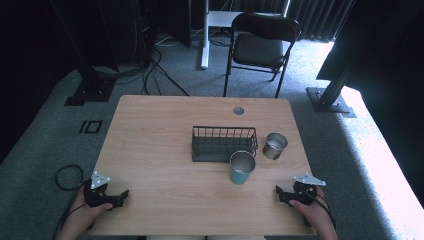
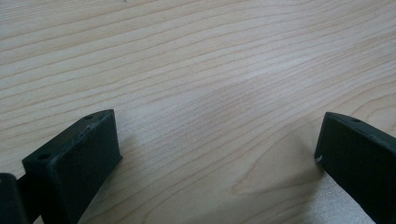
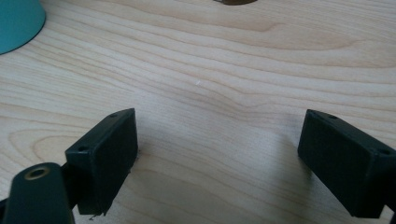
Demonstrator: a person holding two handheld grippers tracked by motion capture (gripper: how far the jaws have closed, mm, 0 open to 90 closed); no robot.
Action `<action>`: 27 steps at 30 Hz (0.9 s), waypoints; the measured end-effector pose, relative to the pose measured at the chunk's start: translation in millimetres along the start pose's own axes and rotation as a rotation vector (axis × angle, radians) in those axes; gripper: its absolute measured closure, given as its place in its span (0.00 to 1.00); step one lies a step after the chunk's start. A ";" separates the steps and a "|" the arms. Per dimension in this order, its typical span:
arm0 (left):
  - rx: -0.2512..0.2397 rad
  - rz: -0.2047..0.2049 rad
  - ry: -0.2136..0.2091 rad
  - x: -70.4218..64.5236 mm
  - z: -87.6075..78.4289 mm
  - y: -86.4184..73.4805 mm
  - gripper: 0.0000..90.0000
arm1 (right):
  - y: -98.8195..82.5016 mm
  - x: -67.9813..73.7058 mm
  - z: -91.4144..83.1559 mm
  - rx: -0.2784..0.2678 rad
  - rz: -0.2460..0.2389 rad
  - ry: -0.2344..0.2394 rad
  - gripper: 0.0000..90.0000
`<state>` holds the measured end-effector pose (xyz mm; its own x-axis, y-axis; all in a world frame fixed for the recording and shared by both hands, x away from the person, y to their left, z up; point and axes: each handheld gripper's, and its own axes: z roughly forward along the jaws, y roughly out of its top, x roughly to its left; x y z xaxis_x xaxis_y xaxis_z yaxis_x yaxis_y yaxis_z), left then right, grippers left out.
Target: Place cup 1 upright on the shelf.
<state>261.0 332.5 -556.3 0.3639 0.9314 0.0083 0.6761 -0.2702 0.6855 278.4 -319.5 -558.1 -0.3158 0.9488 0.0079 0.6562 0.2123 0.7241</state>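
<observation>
A teal cup stands upright near the middle of the wooden table, just in front of a black wire basket. A silver metal cup stands to the right of the basket. My left gripper rests open at the table's front left, held by a hand. My right gripper rests open at the front right, below the teal cup. In the left gripper view the gripper has bare wood between its jaws. In the right gripper view the gripper is also empty, with the teal cup's base at top left.
A black folding chair stands beyond the table's far edge. A round cable hole sits near the far edge of the table. Cables lie on the grey carpet at left. Black frame posts stand at both sides.
</observation>
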 end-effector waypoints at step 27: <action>0.001 0.093 -0.052 -19.0 4.7 11.5 0.01 | 0.2 -0.1 0.2 0.000 -0.001 0.001 0.13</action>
<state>264.8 310.6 -552.0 0.4579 0.8884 0.0340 0.6384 -0.3552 0.6828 278.6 -319.4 -558.1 -0.3175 0.9482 0.0078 0.6558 0.2136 0.7241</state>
